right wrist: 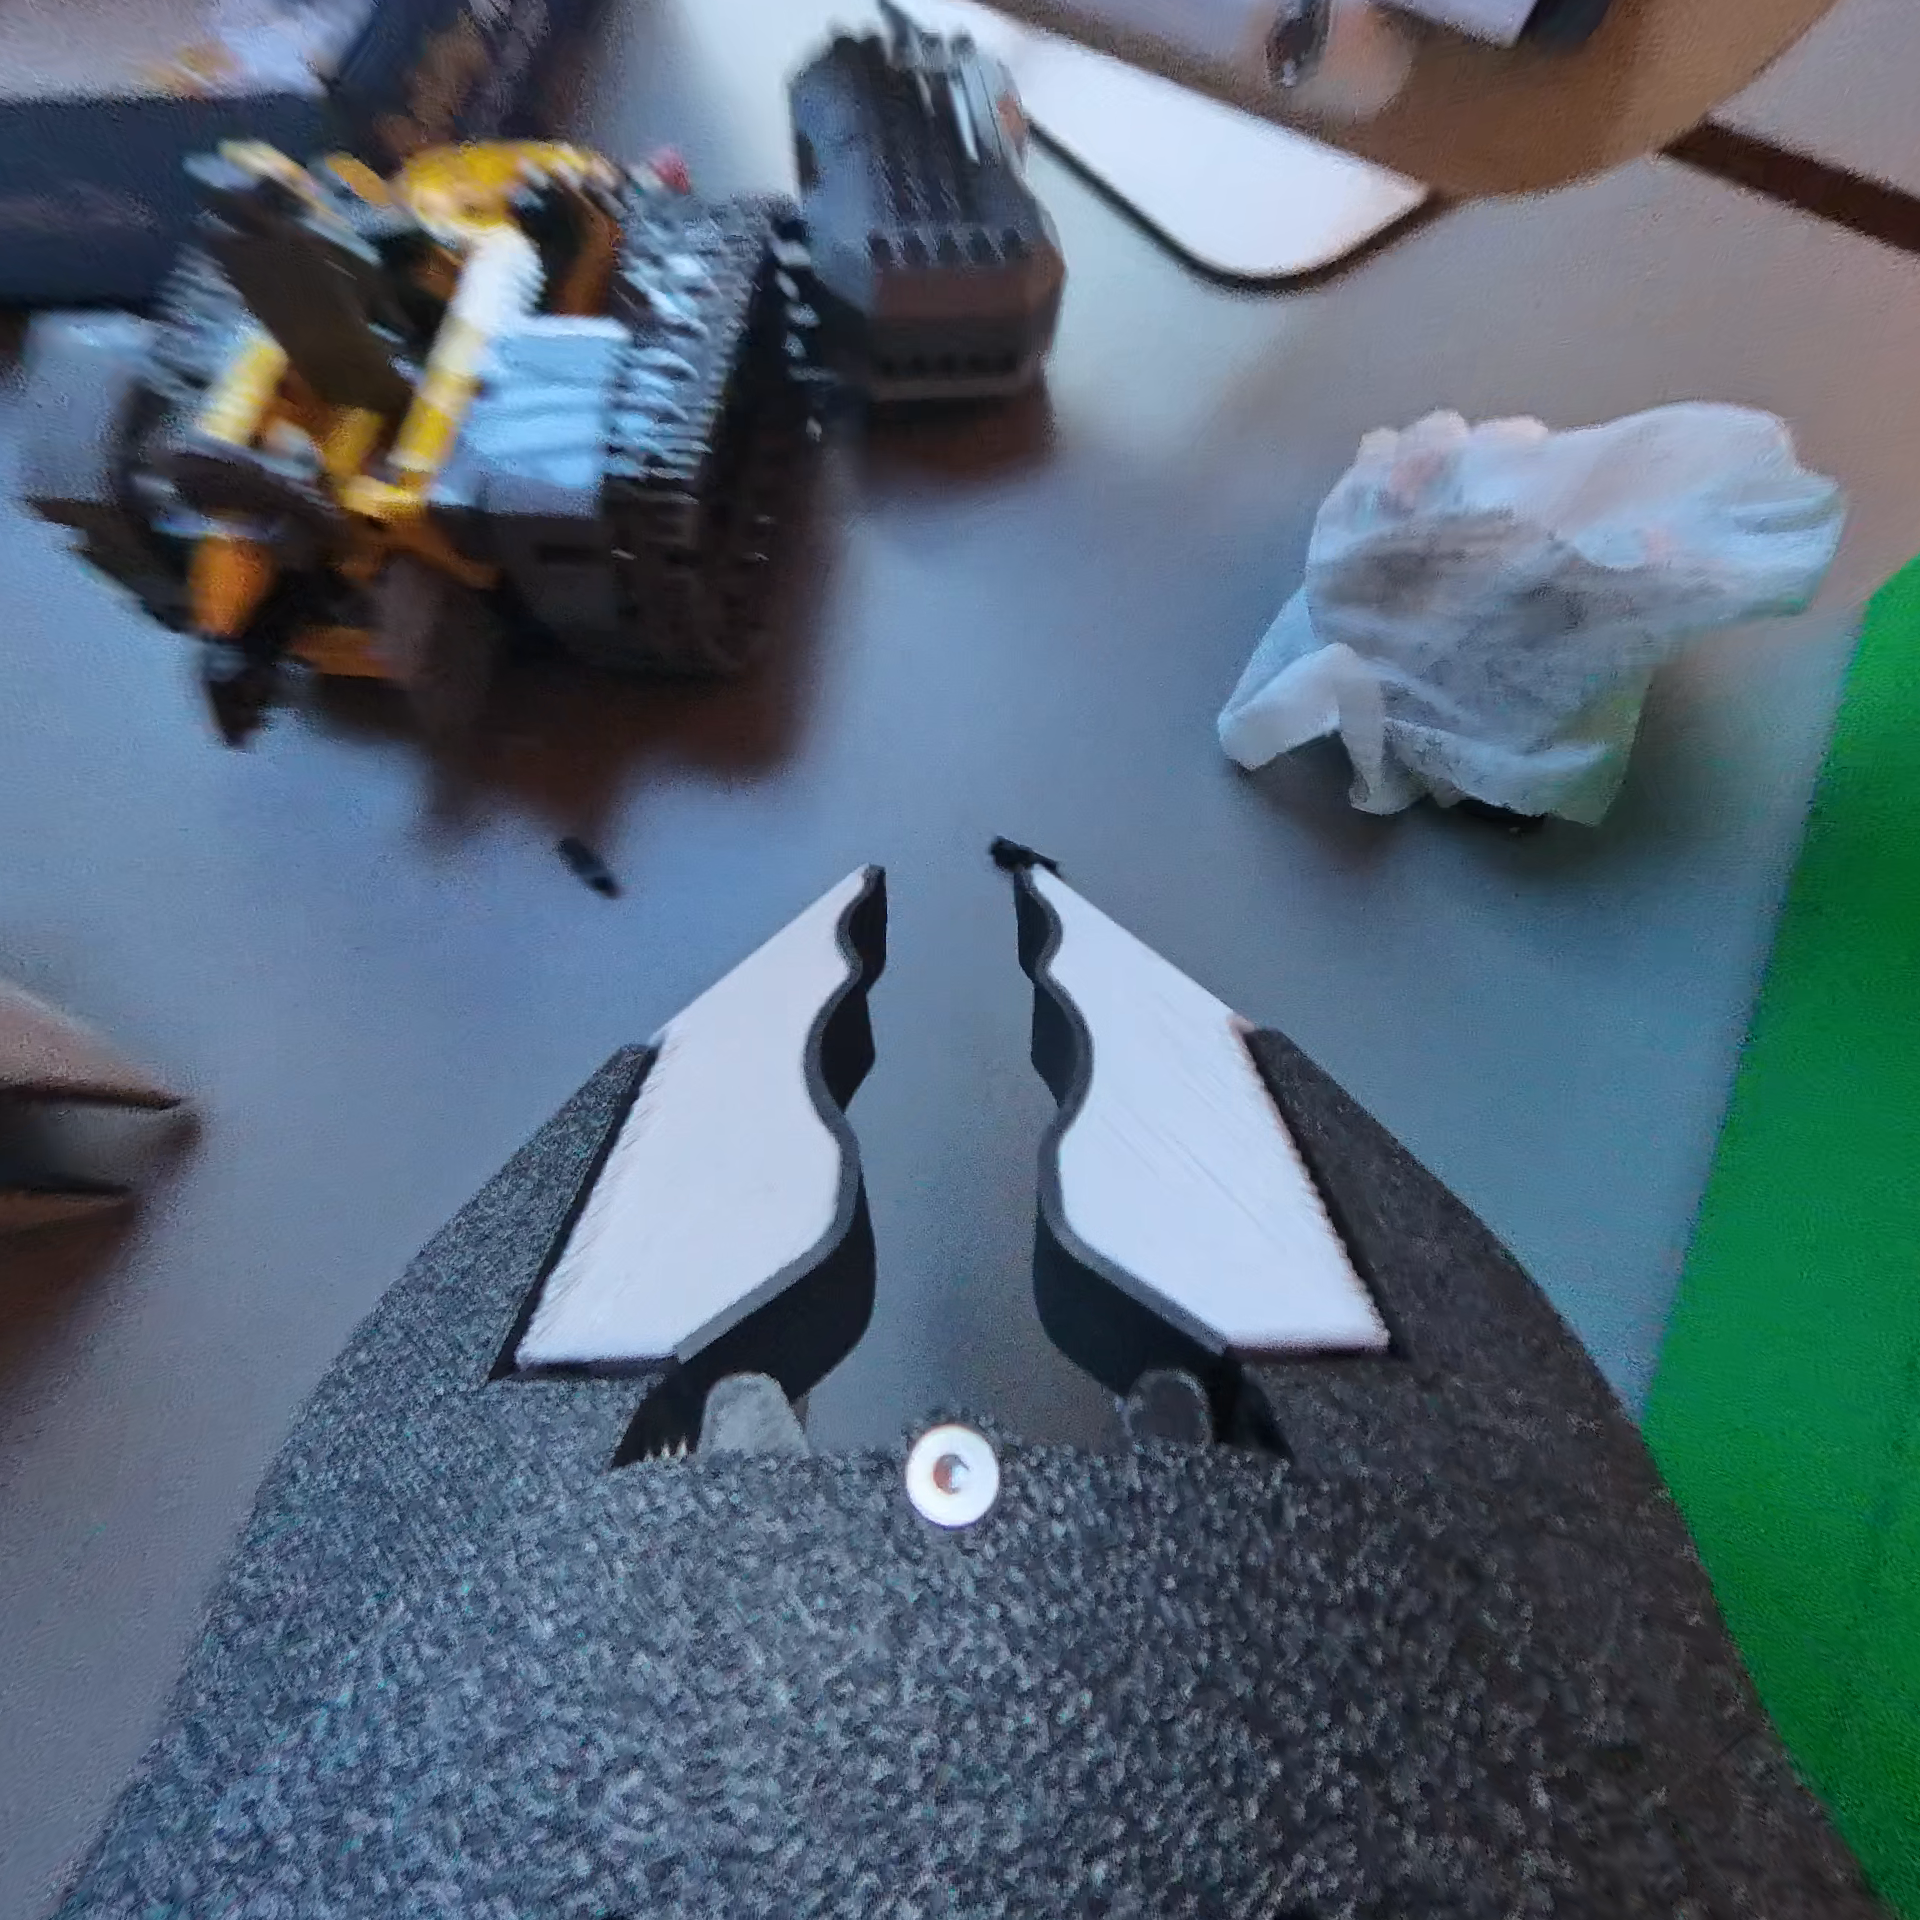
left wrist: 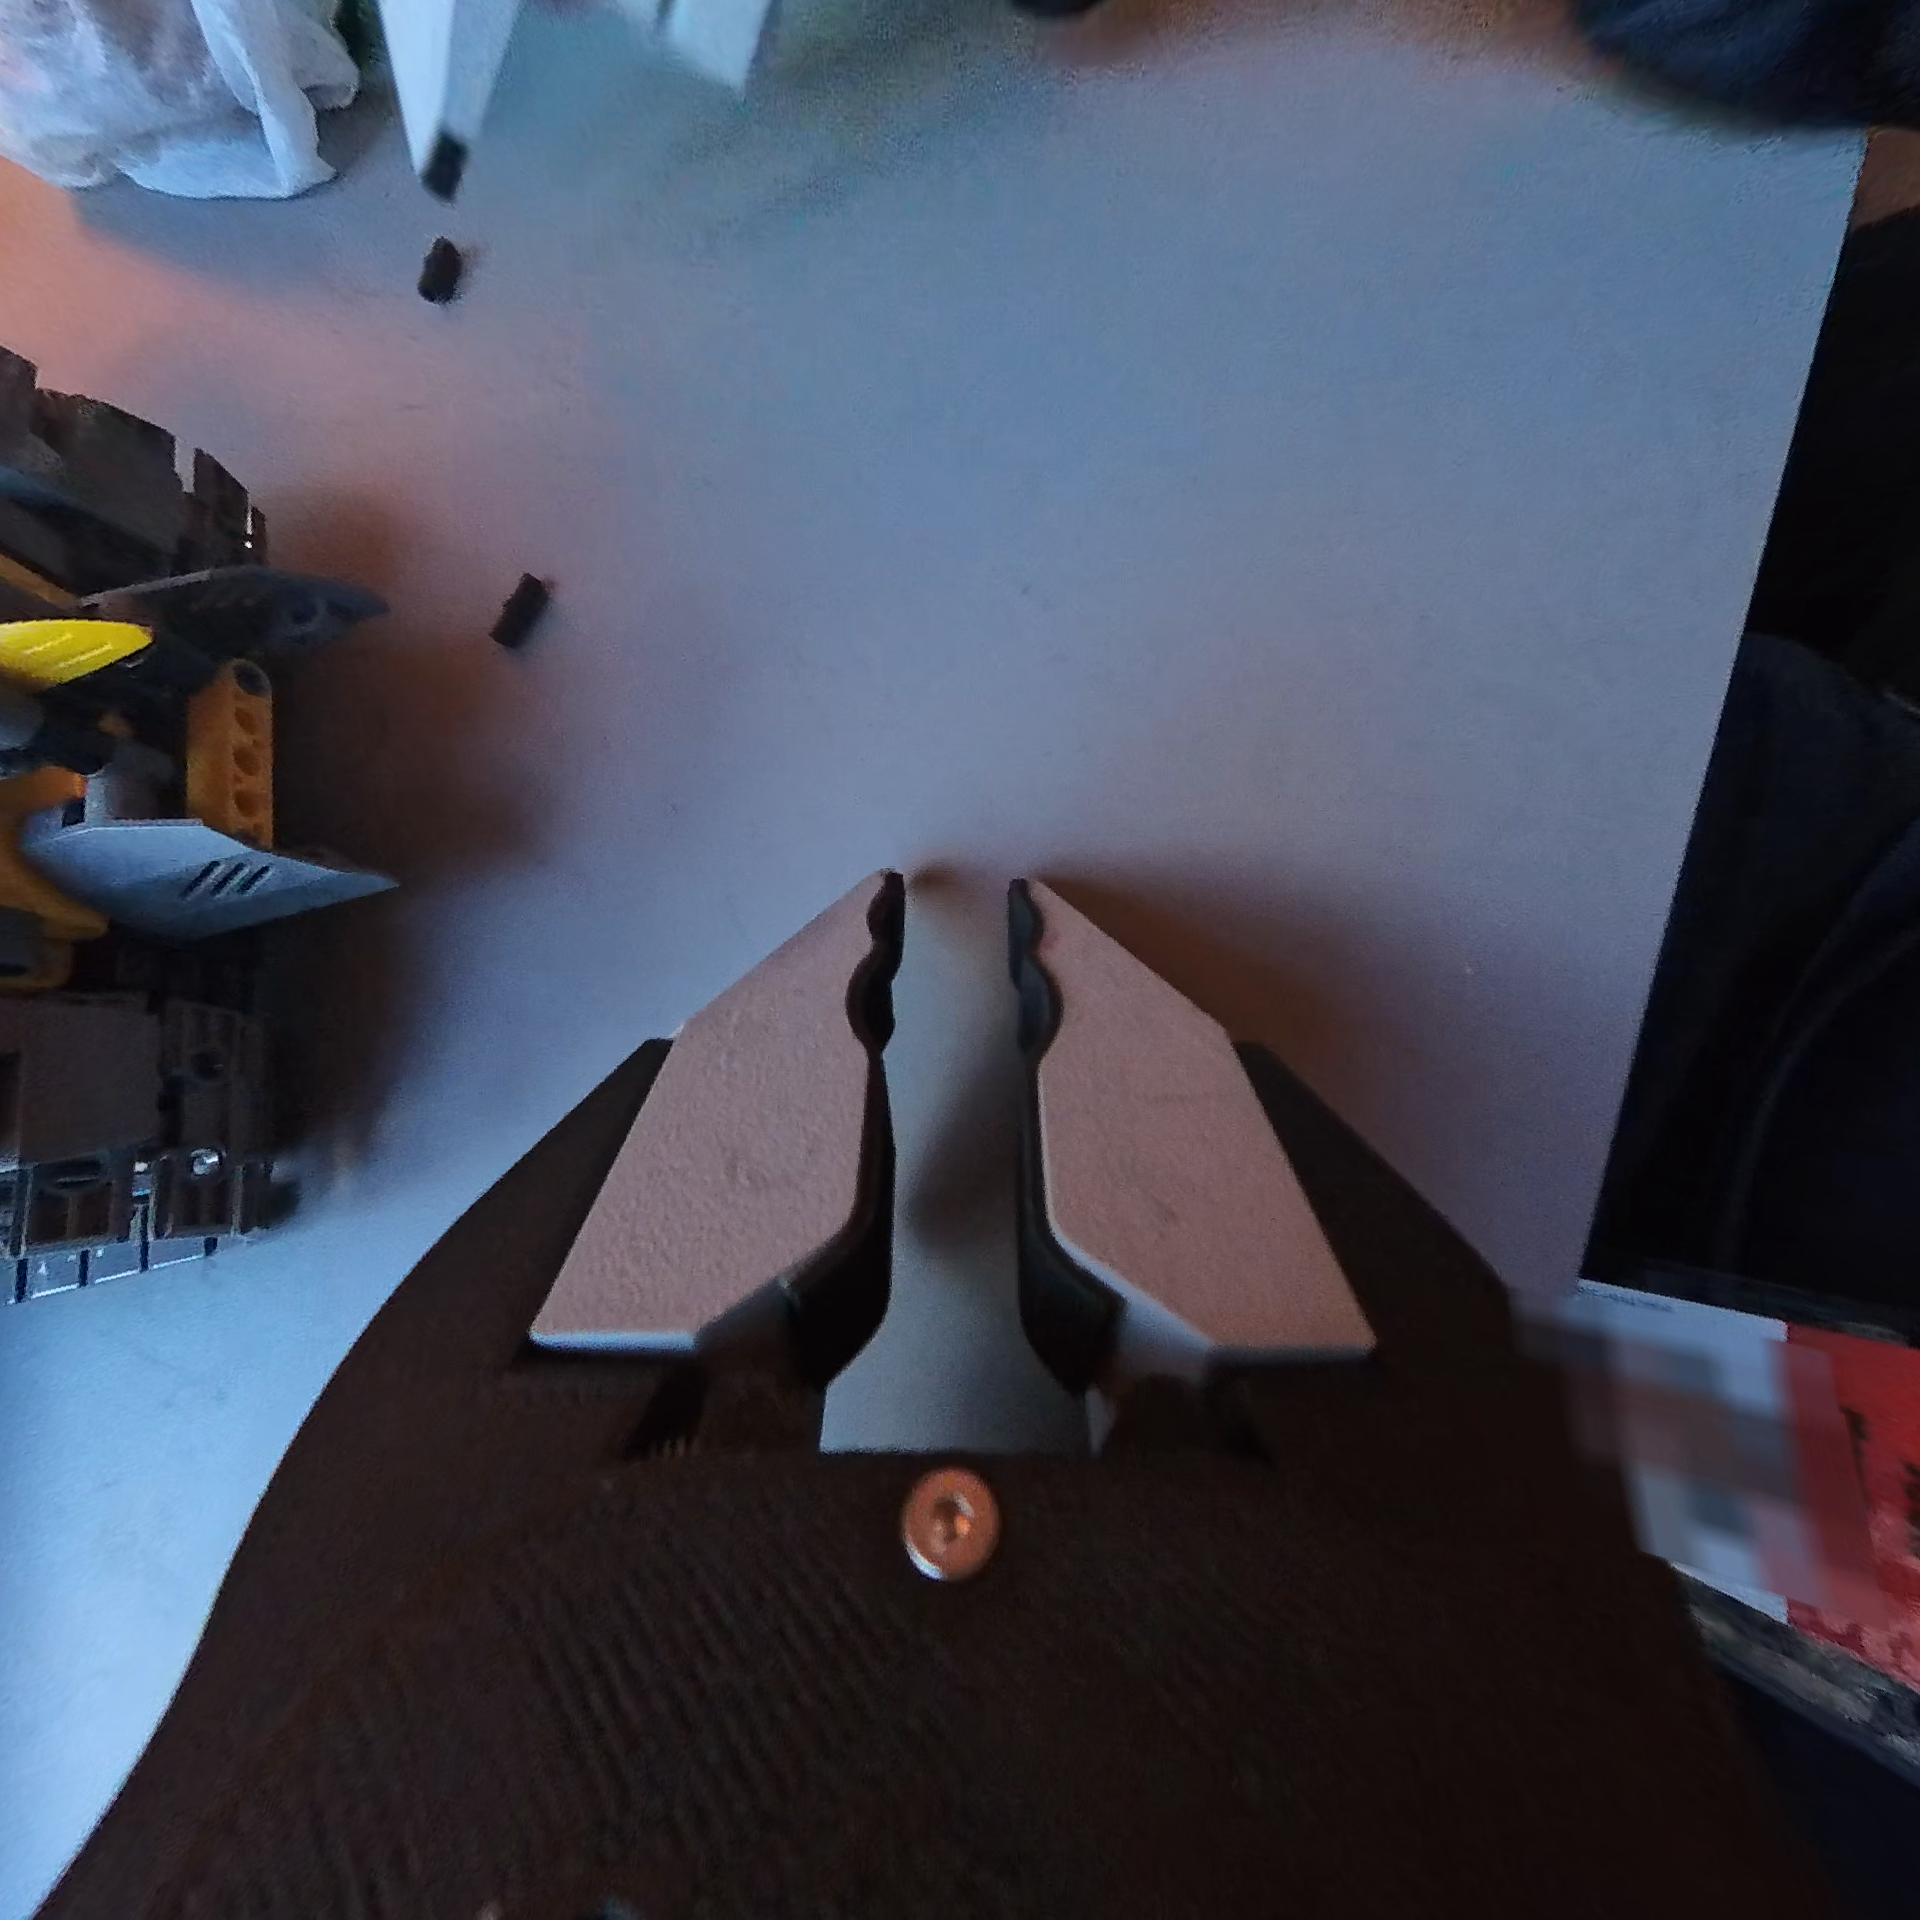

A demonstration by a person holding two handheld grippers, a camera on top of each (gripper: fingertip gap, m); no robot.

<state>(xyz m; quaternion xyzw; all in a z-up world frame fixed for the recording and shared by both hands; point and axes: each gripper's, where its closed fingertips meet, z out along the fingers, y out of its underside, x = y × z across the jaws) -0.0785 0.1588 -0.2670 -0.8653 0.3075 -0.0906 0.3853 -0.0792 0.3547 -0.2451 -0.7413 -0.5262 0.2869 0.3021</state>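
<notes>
While both grippers hang over the grey table (left wrist: pixel 1143 520), neither holds anything. Left gripper (left wrist: pixel 956 883): jaws apart with a narrow gap, bare tabletop showing between them, tips close to the surface; cannot tell if they touch it. Right gripper (right wrist: pixel 948 862): jaws apart, gap empty. A small black speck sits at its right fingertip; too blurred to say whether it is a loose piece or part of the pad.

Nearest to the left gripper: a small black pin (left wrist: pixel 520 611) ahead and to its left, lying apart on the table. Two more like it lie farther ahead-left, one (left wrist: pixel 441 270) beyond the other, the farthest (left wrist: pixel 445 166) at the tip of a white object. At far left stands a yellow-and-black brick-built vehicle (left wrist: pixel 156 831). A crumpled white bag (left wrist: pixel 177 94) lies far ahead-left.

Right wrist view: one black pin (right wrist: pixel 588 864) just ahead-left of the fingertips. The vehicle (right wrist: pixel 416 416) is well ahead-left, a dark block (right wrist: pixel 935 249) beside it. The bag (right wrist: pixel 1517 613) is ahead-right.

Handling, as judgement: pins look light, stiff, smooth, and likely to roll or skid; grip across the short body. The vehicle is probably heavier and liable to shed parts; hold by the solid track side. The bag is soft and would crumple.
</notes>
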